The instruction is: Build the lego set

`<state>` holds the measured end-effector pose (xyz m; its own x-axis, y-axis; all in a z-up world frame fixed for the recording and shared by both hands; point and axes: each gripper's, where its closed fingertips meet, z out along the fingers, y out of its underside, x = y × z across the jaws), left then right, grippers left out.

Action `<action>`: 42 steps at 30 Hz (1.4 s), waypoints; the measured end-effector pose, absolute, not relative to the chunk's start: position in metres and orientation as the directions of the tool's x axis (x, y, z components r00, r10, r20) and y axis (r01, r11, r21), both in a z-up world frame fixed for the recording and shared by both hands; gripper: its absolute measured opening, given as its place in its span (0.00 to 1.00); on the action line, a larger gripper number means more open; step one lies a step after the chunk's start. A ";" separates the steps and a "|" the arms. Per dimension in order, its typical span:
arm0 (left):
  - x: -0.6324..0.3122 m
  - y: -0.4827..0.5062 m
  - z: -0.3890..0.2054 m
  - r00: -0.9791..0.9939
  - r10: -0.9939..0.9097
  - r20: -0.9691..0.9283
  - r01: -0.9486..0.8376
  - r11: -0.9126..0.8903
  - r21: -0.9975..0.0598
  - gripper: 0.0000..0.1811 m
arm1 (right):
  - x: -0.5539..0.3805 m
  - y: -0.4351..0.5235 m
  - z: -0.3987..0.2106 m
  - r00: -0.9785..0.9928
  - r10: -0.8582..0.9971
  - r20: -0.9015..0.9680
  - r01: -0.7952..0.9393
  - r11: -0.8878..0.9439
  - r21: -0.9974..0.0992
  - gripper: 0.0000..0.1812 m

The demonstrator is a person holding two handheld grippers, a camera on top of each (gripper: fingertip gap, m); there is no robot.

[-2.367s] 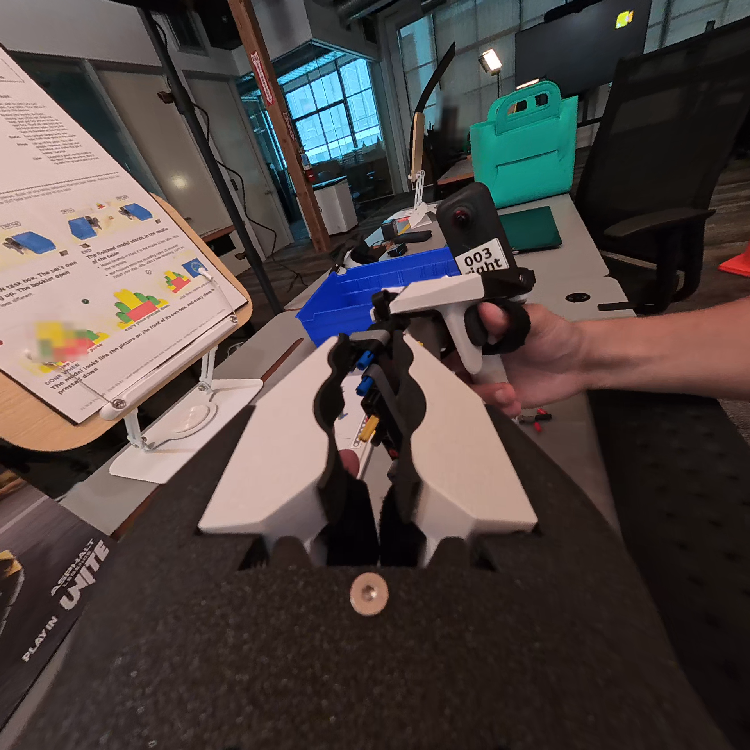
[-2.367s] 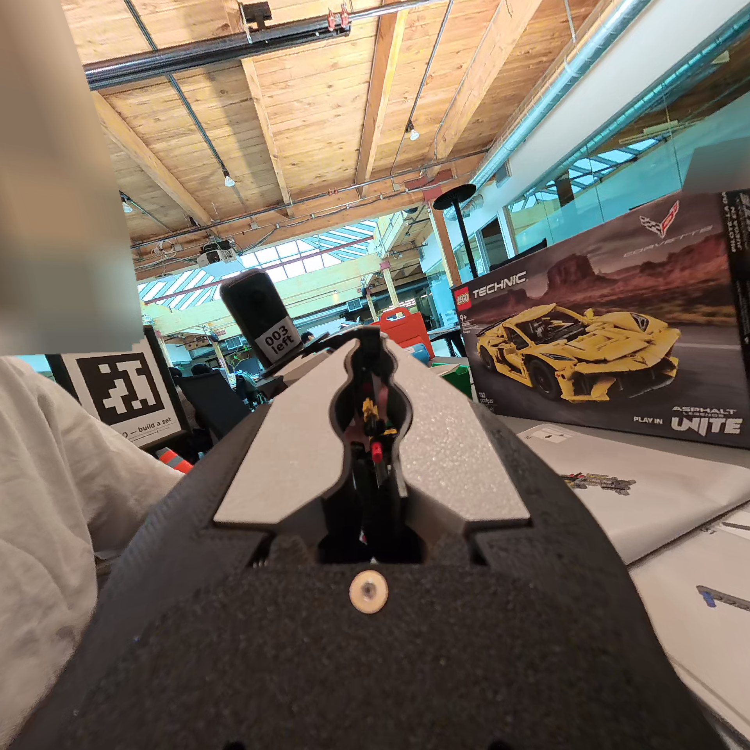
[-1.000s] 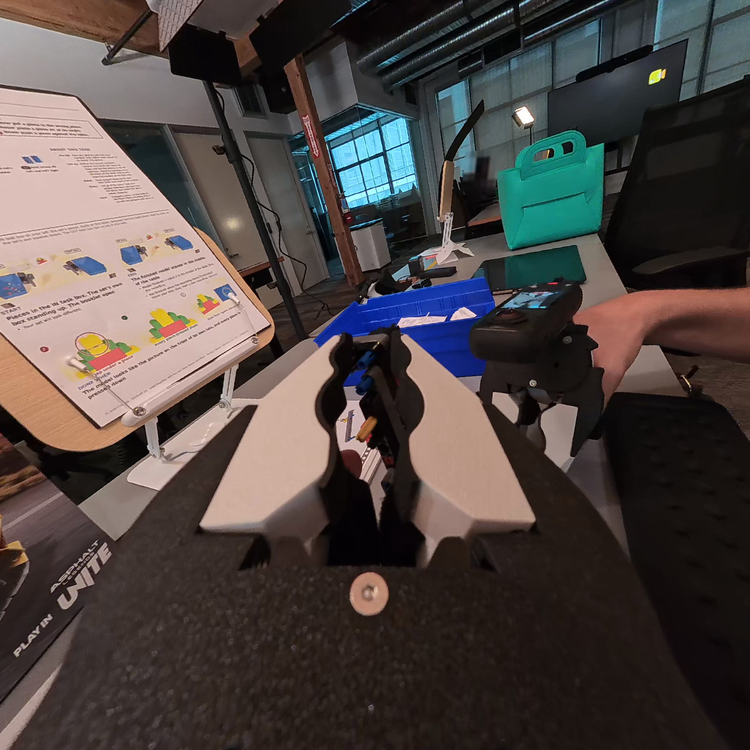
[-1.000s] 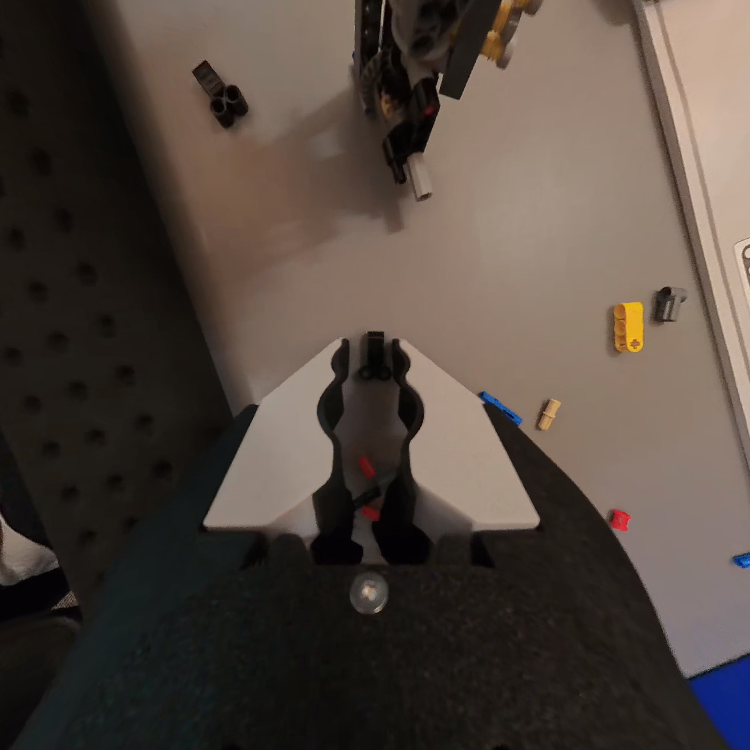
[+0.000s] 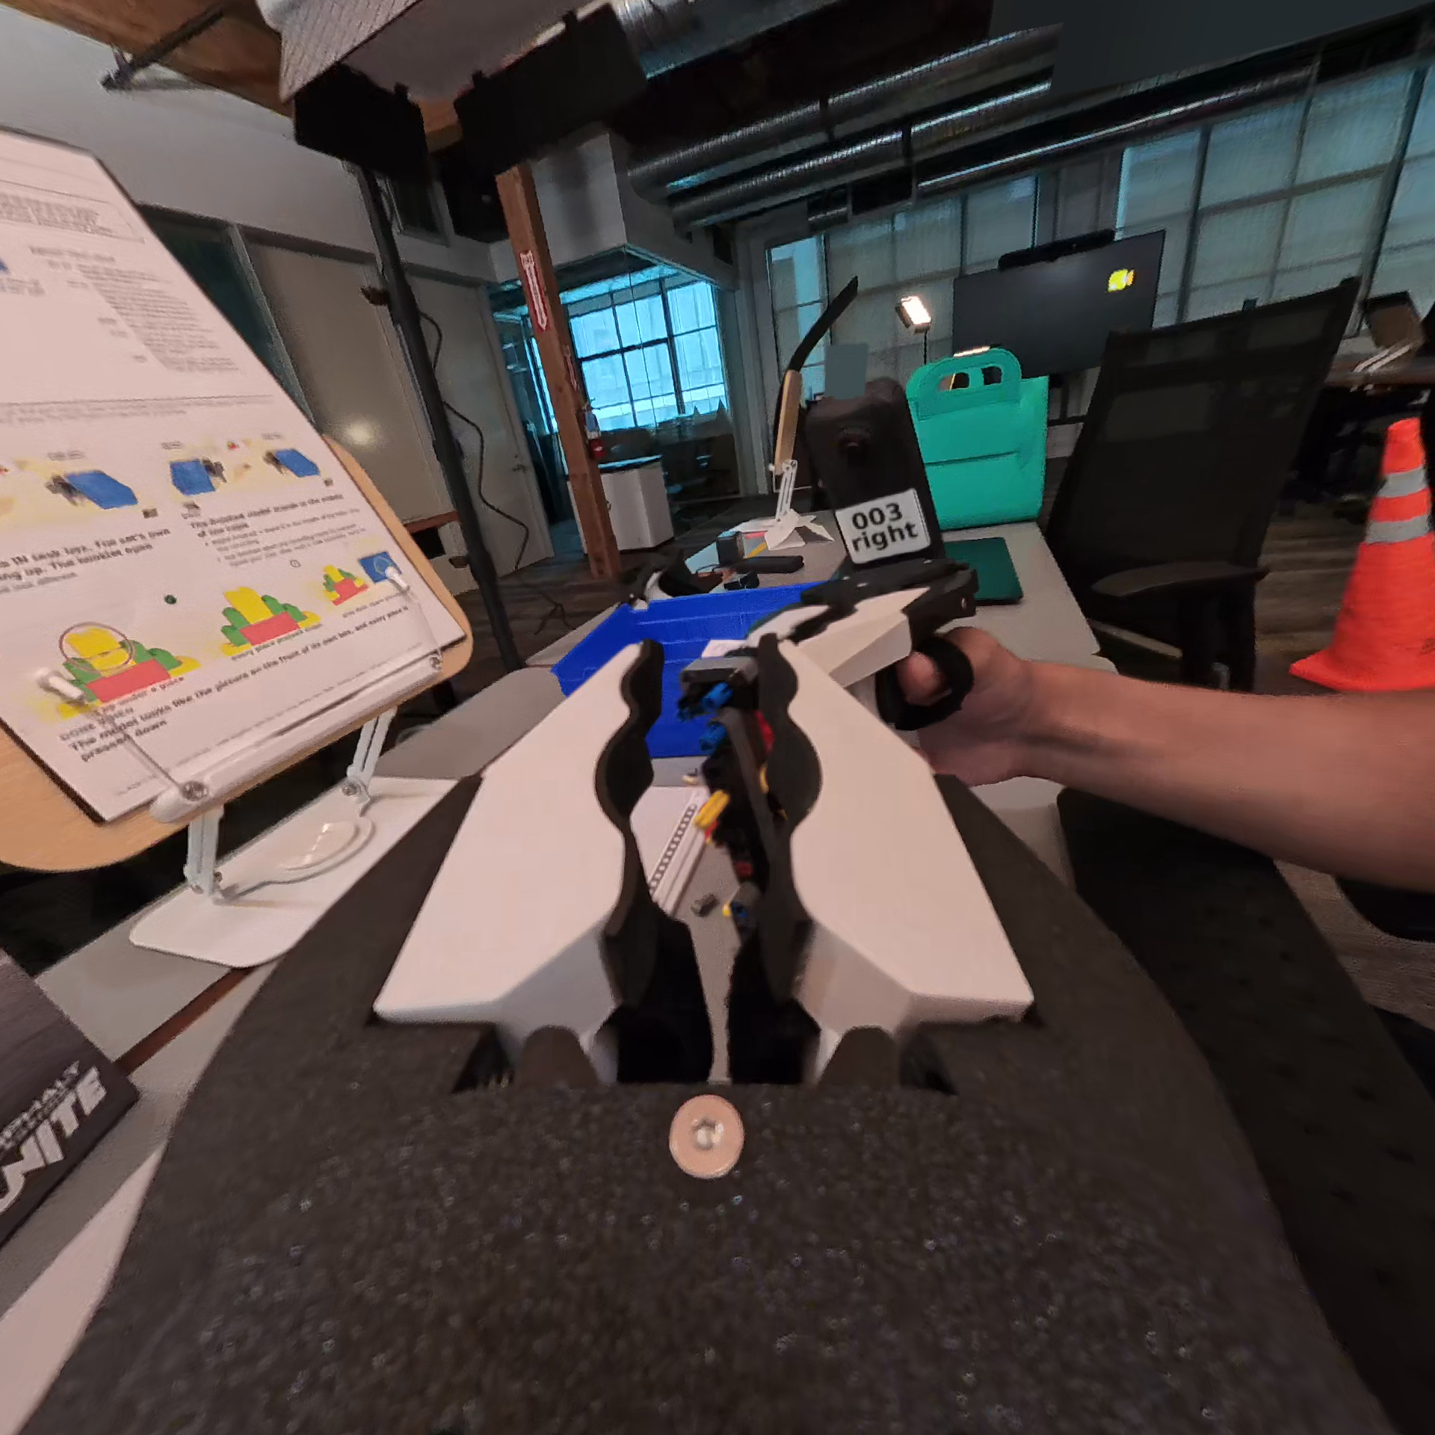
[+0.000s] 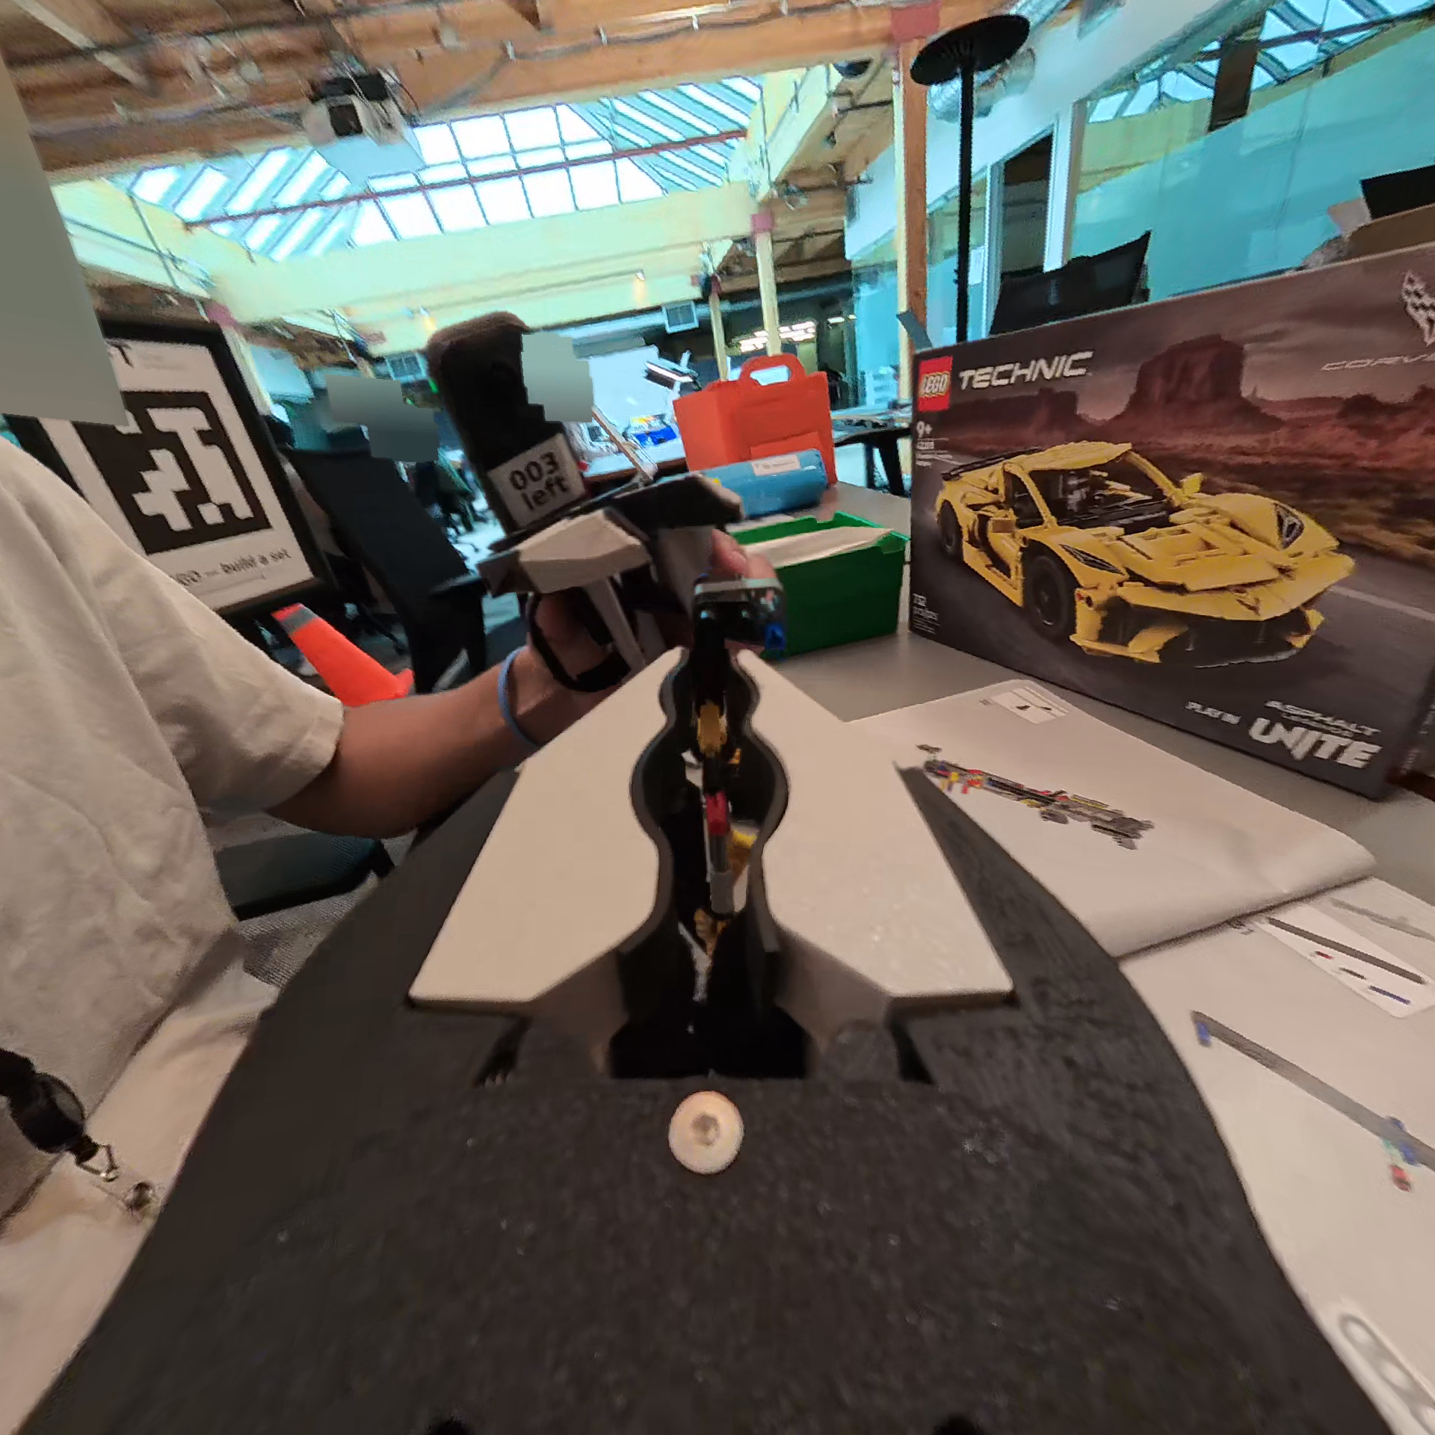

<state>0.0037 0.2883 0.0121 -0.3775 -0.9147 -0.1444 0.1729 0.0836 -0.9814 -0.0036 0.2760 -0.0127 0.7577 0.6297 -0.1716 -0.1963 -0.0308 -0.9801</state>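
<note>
My left gripper (image 5: 703, 660) is shut on a long black Lego assembly (image 5: 734, 784) with blue, yellow and red pins, held above the table. The assembly lies against the gripper's right finger. My right gripper (image 6: 708, 660) has closed to a narrow gap on a small black piece at its tips. It meets the far end of the assembly, which runs on behind its fingers (image 6: 714, 807). The right gripper also shows in the left wrist view (image 5: 765, 630), held in a hand. Where the black piece touches the assembly is hidden.
An instruction sheet on a wooden stand (image 5: 155, 543) is at the left and a blue bin (image 5: 683, 629) lies behind the assembly. A Lego box (image 6: 1165, 528), an open booklet (image 6: 1087, 815) and a green bin (image 6: 839, 575) stand on the table. A few loose parts (image 5: 703, 905) lie below the left gripper. The tips of both grippers are at nearly the same place.
A second ago my right gripper hung open over the table around a small black piece. It has closed and come up to the assembly. My left gripper kept hold of the assembly, barely moving.
</note>
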 end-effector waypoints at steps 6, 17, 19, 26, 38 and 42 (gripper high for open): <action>0.003 0.284 -0.010 -0.512 -0.858 -0.036 0.029 0.025 -0.999 0.17 | -0.007 0.273 -0.012 0.711 0.684 -0.163 -0.218 -0.005 -0.976 0.03; 0.001 0.269 -0.016 -0.612 -0.790 0.027 0.023 -0.052 -0.998 0.04 | -0.017 0.272 -0.012 0.646 0.738 -0.196 -0.264 -0.025 -0.964 0.04; 0.004 0.262 -0.024 -0.612 -0.791 -0.001 0.014 -0.009 -1.000 0.03 | -0.023 0.272 -0.011 0.634 0.751 -0.183 -0.255 -0.021 -0.967 0.04; 0.008 0.262 -0.024 -0.605 -0.797 0.008 0.026 -0.029 -0.999 0.04 | -0.019 0.276 -0.014 0.647 0.733 -0.211 -0.250 -0.057 -0.967 0.04; 0.011 0.271 -0.020 -0.599 -0.795 0.094 0.013 -0.128 -0.992 0.03 | -0.005 0.276 -0.027 0.690 0.683 -0.238 -0.230 -0.104 -0.968 0.14; 0.012 0.277 -0.018 -0.595 -0.796 0.116 0.025 -0.163 -0.986 0.03 | -0.008 0.285 -0.035 0.721 0.657 -0.219 -0.205 -0.099 -0.974 0.13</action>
